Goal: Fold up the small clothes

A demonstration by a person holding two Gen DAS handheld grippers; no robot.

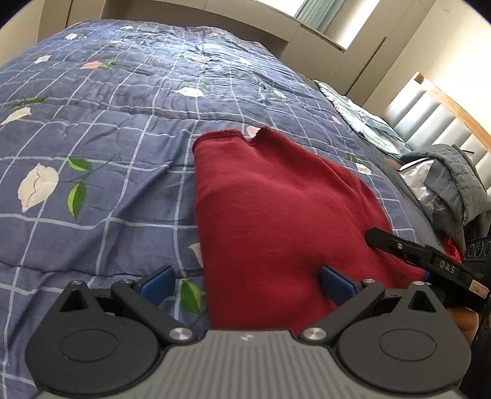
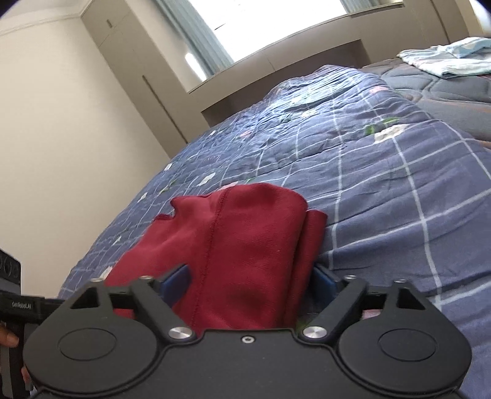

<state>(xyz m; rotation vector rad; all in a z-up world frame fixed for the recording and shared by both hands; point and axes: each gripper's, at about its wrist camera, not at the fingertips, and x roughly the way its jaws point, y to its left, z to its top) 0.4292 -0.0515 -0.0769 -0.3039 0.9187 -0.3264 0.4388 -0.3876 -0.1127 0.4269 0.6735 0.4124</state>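
- The bed (image 1: 92,129) fills most of the room in front of me, under a blue checked quilt (image 2: 399,190) printed with white flowers and green leaves.
- Pale cupboards (image 2: 92,122) line the wall beyond it, below a bright window (image 2: 276,24).
- A grey jacket (image 1: 454,184) lies heaped at the bed's edge by the headboard (image 1: 435,113), and a light blue folded cloth (image 2: 445,58) rests farther up the mattress.
- The red garment (image 1: 270,208) lies on the quilt near the close edge, doubled over lengthwise, its hem end pointing away toward the cupboards.
- The left claw (image 1: 245,284) hangs over the garment's near left edge, its blue pads wide apart: one pad above bare quilt, the other above red cloth, gripping nothing.
- The right claw (image 2: 254,284) straddles the garment's folded right side, its pads apart with the cloth bunched between them; I cannot tell whether they press on it.
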